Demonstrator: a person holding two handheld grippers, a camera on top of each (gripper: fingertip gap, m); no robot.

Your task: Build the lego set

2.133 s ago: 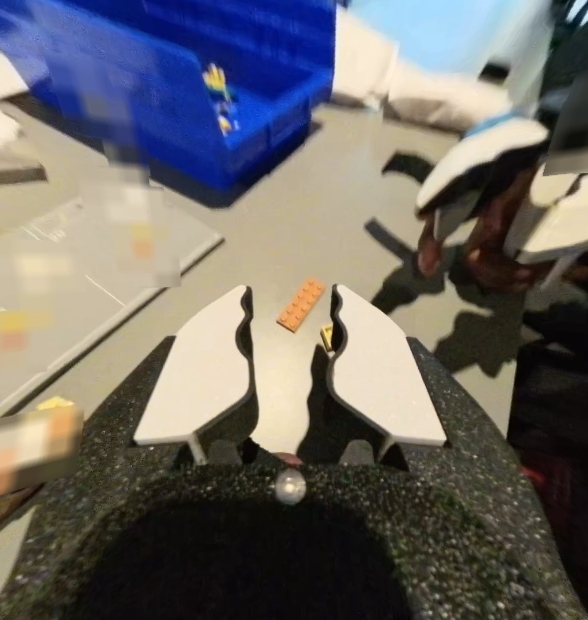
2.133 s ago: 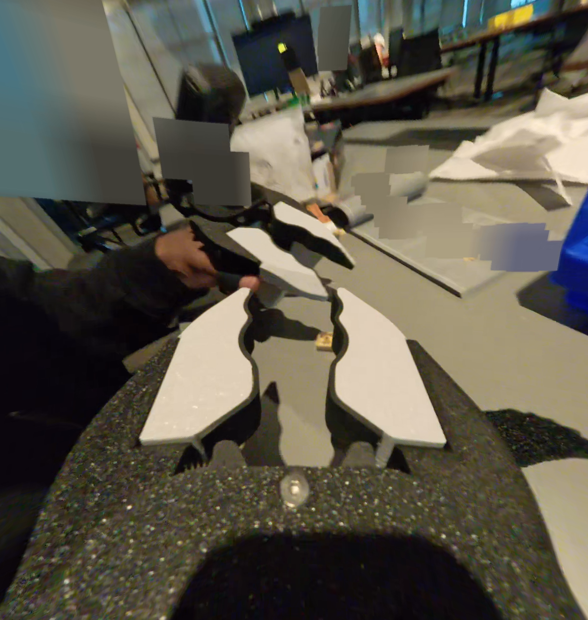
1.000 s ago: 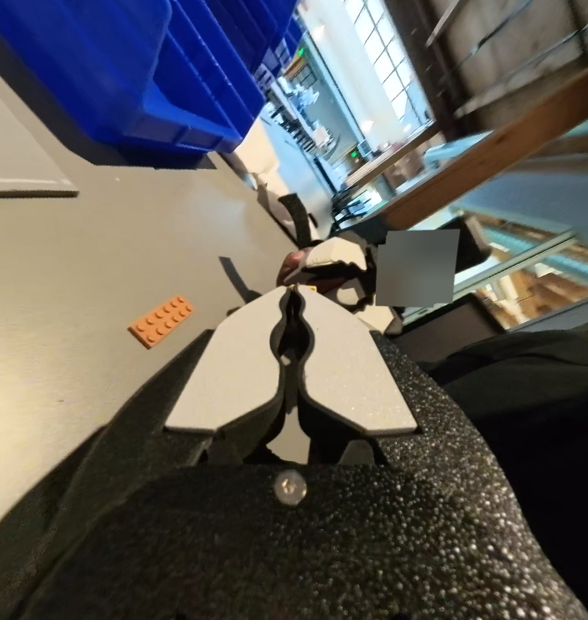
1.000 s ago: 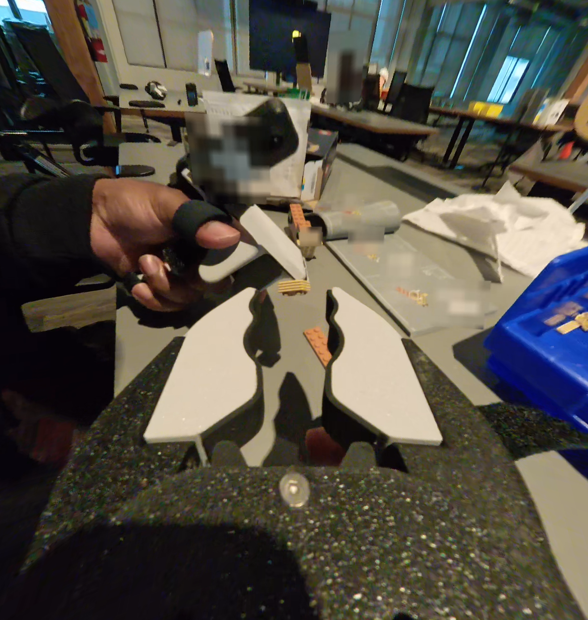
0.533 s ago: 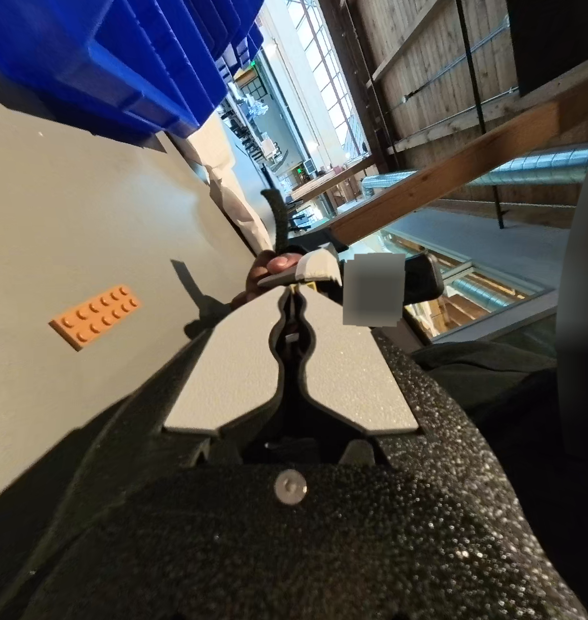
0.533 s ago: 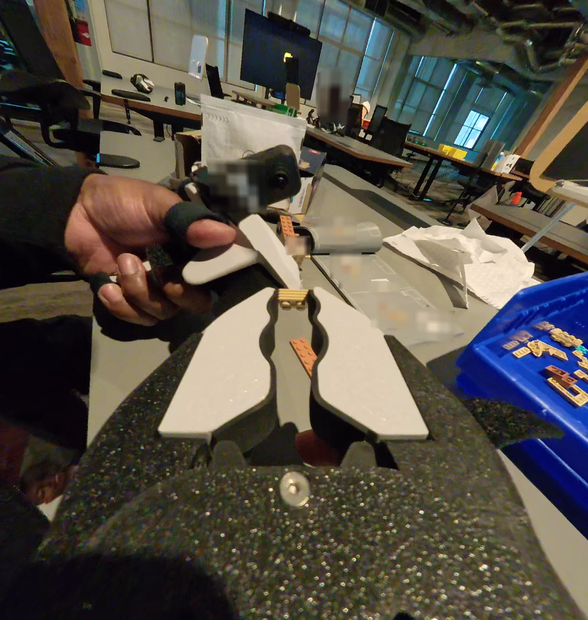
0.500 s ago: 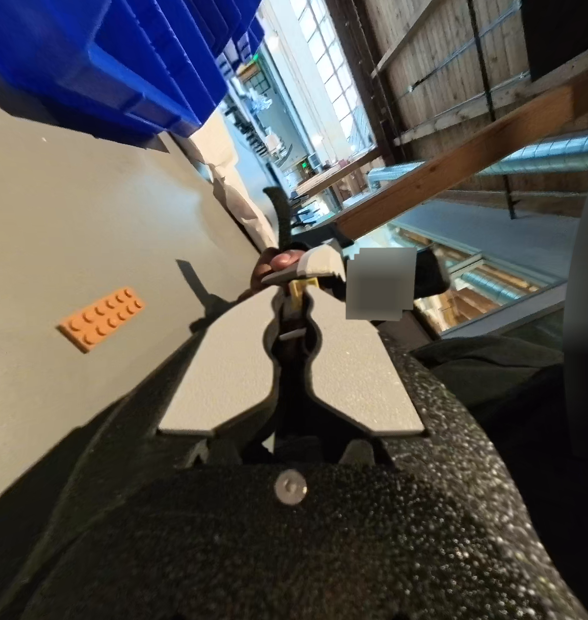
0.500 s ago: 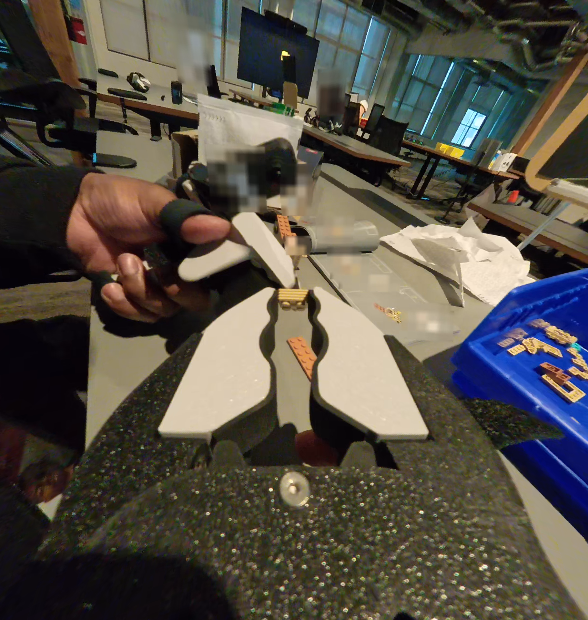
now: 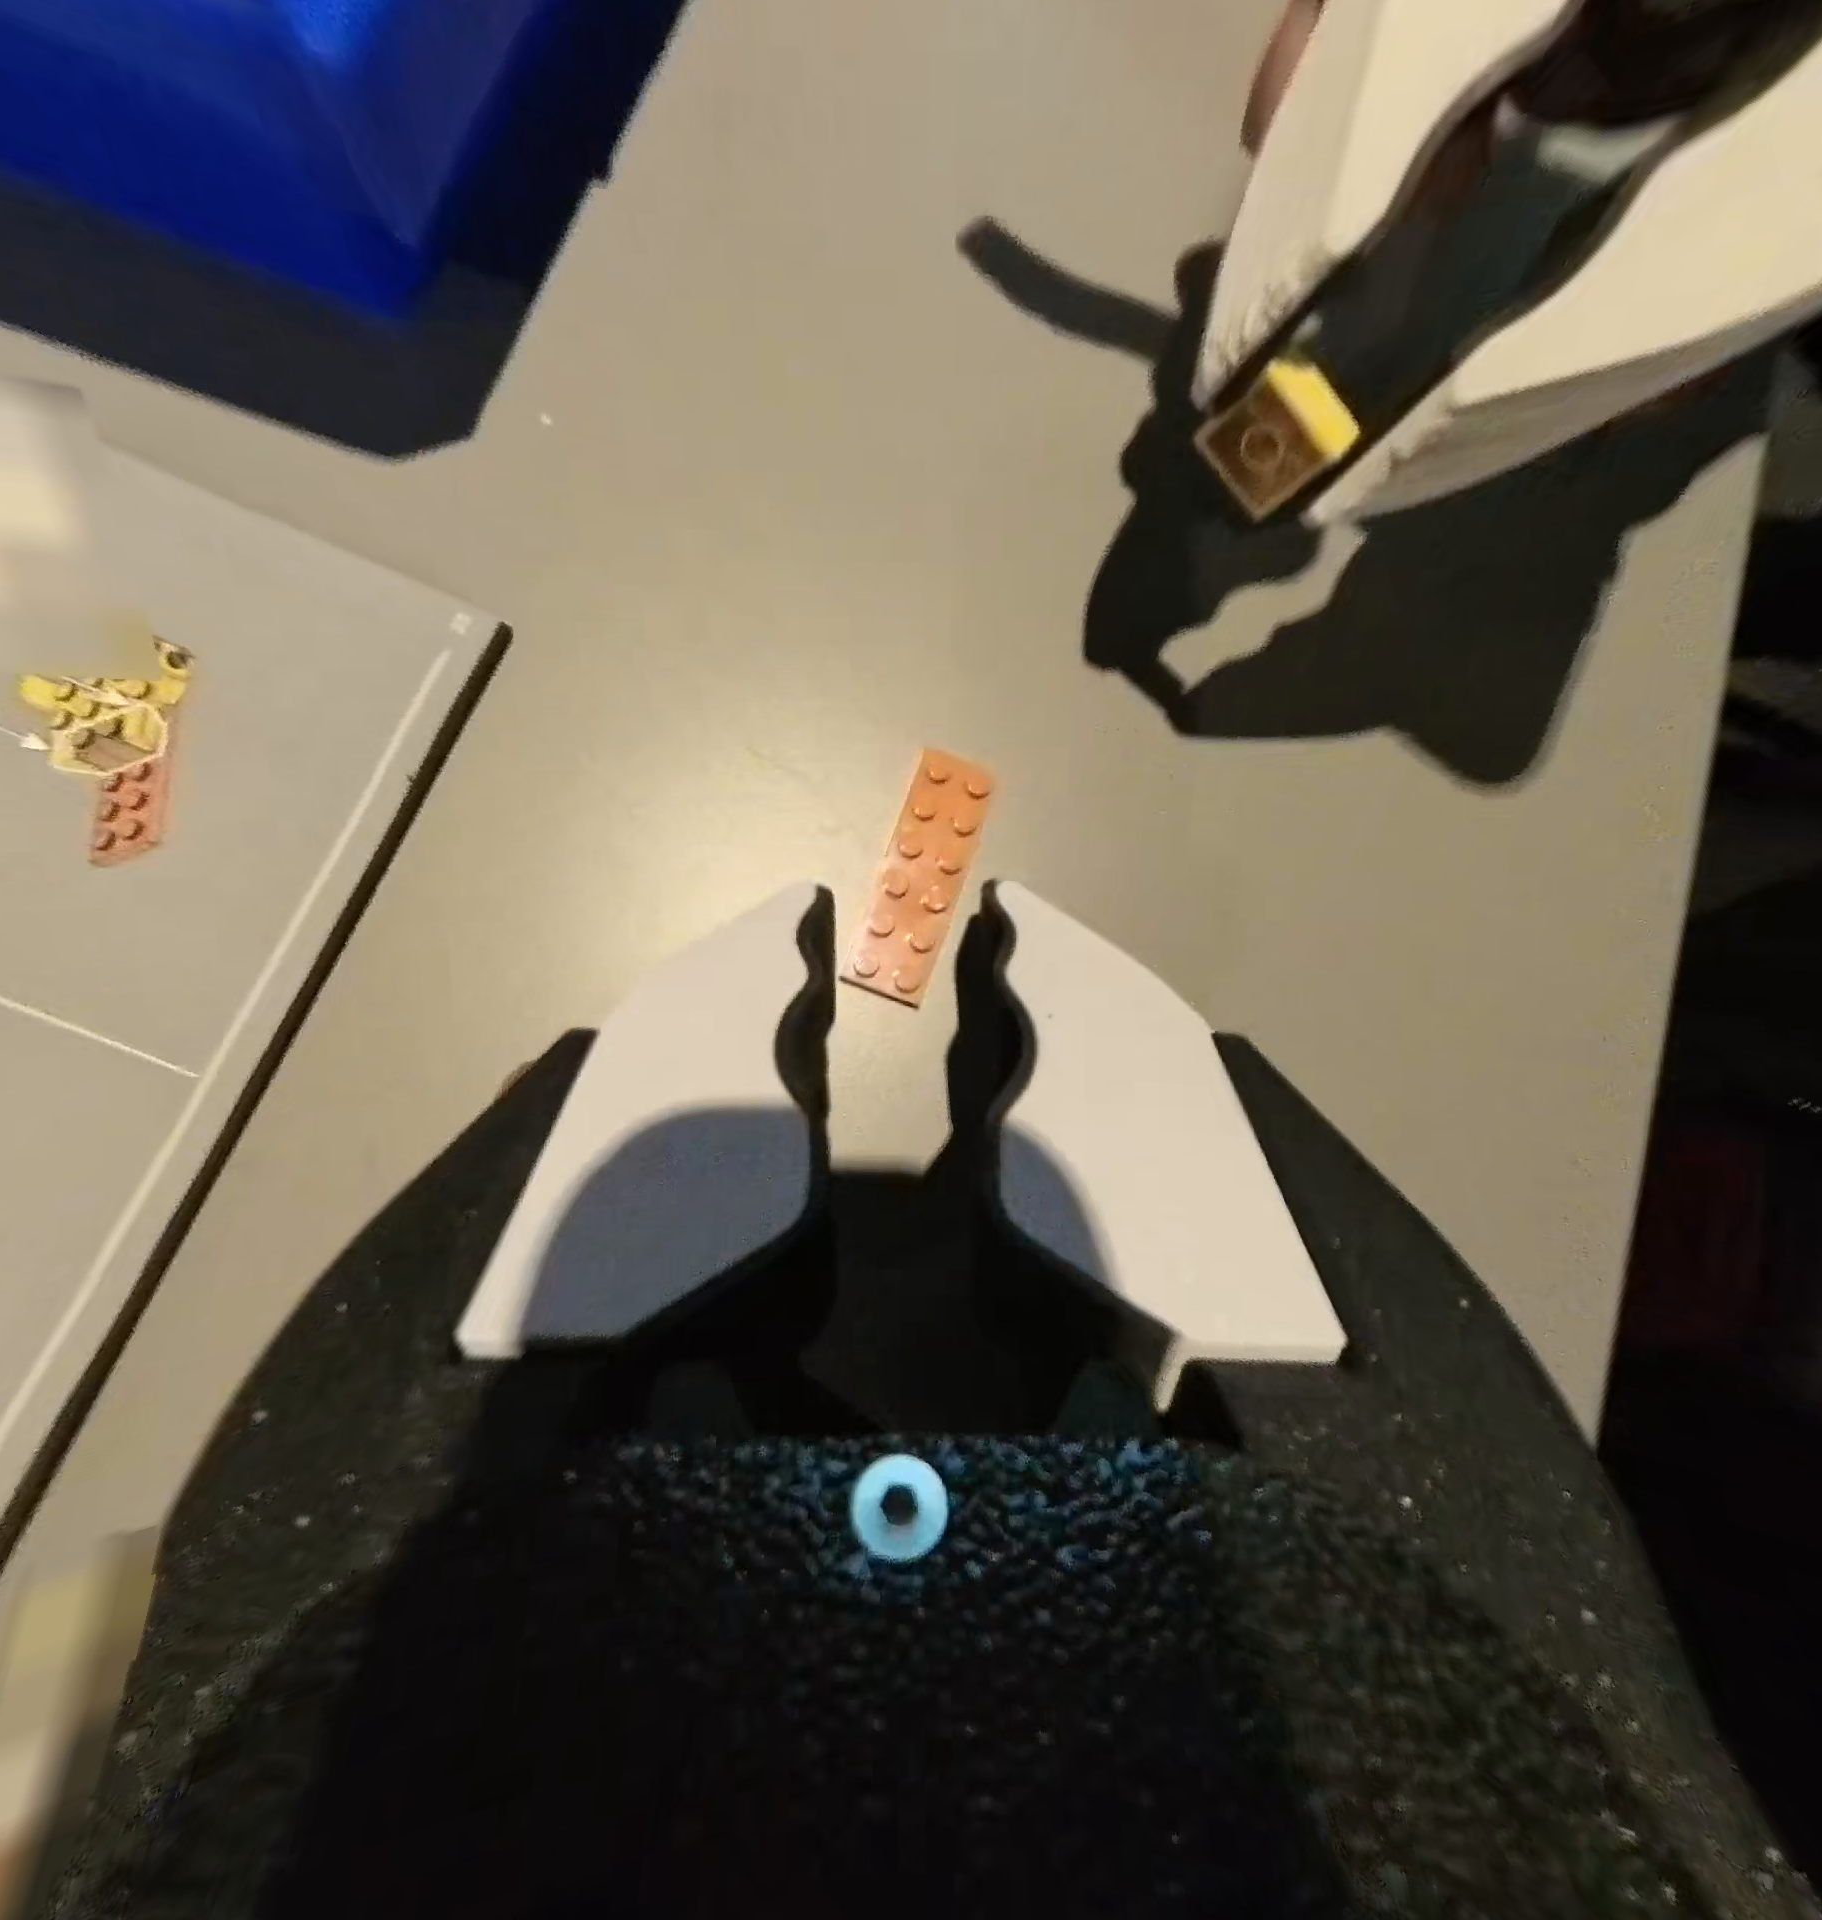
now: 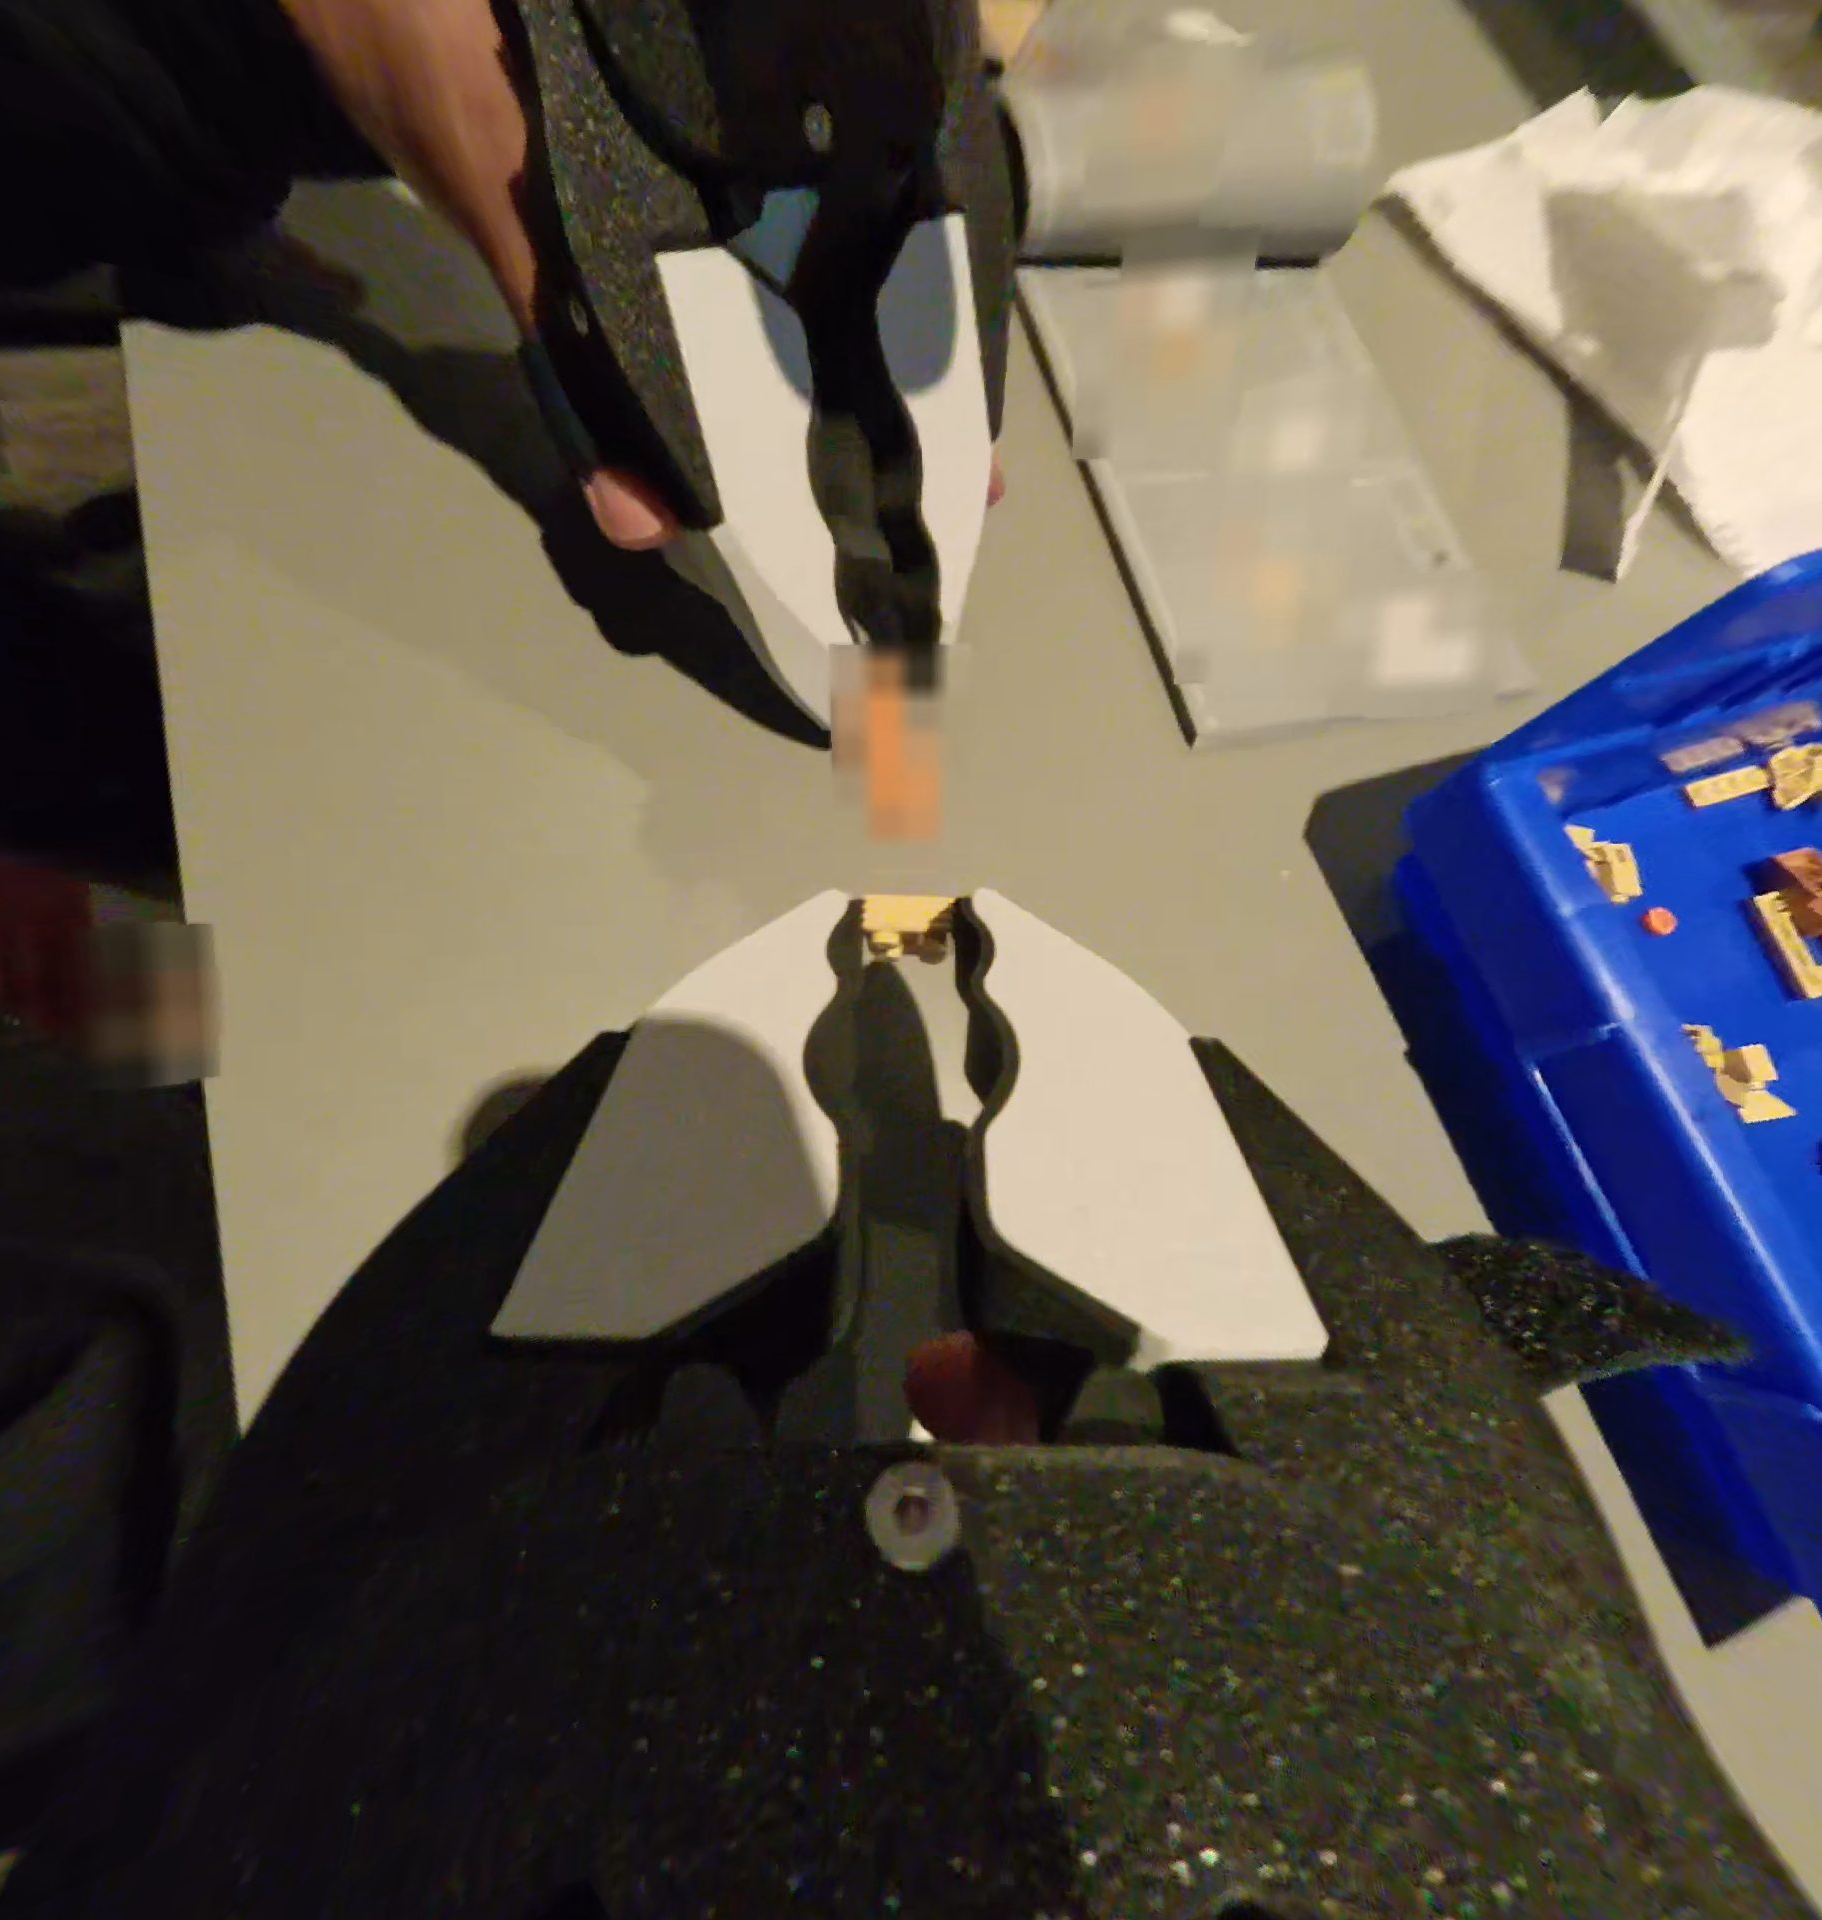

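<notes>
Straddling one orange plate [image 9: 921, 879], left gripper [image 9: 903, 902] jaws apart; right gripper [image 10: 905, 906] jaws clamping one tan piece [image 10: 905, 925].

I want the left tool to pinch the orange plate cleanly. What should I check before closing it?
1. Left tool open: ok.
2. Orange plate flat on the table, studs up: ok.
3. Plate between the fingers: near end only, slightly askew: not ok.
4. Fingertips down at plate height: cannot tell.
5. Right tool gripping the tan piece: ok.
6. Right tool off to the side of the plate: ok.
</notes>
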